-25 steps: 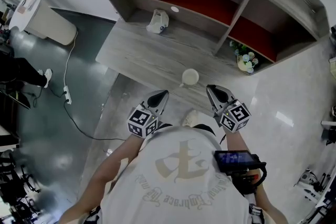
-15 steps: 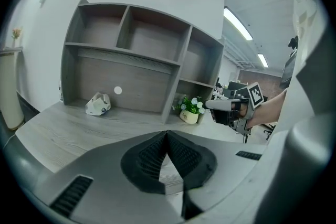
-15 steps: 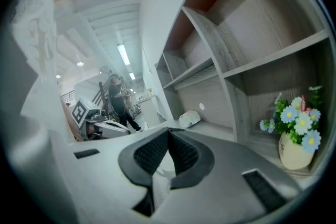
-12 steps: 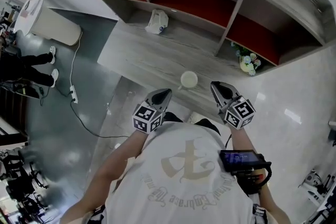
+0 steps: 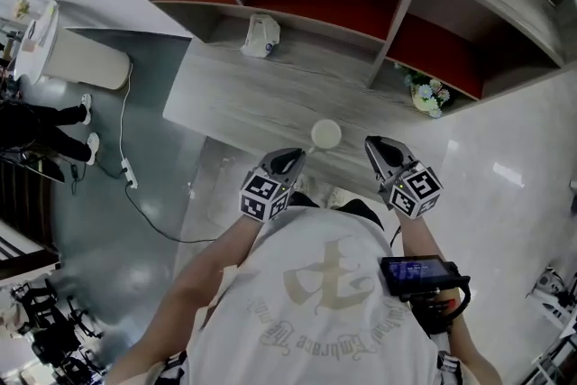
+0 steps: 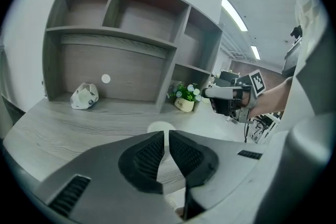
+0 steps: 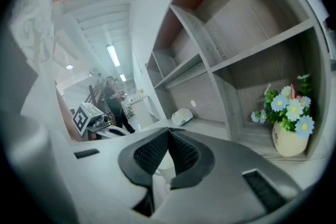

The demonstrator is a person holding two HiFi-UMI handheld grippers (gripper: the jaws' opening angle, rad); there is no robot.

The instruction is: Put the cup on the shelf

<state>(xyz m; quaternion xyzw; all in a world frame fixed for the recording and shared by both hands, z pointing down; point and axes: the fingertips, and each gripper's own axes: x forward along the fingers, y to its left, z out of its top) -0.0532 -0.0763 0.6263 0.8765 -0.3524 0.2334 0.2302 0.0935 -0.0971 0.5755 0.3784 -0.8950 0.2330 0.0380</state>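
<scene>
Cup (image 5: 325,134) stood upright on the desk (image 5: 225,90), near its front edge, not yet lifted. It lay just ahead of both sets of fingertips and between them, slightly nearer the left ones. In the left gripper view it showed as a white rim just past the tips.

Step, as I judged it: approach for the pick. Nothing had been gripped, and the shelf (image 5: 397,22) compartments lay well beyond the fingertips, past the cup.

Left gripper (image 5: 290,158): jaws had just been opening, parted only to a thin slit, with nothing between them. Right gripper (image 5: 376,145): tips closed together, empty.

Next move, my reading: the left jaws needed to spread far wider than that slit before they could straddle the cup's wall or rim. Then advance, close, and lift clear of the desk.

Pose: both arms were held out in front of the body, grippers side by side and angled inward toward the cup. The left pointed noticeably downward at the desk, the right nearer to level, looking along the shelf front.
</scene>
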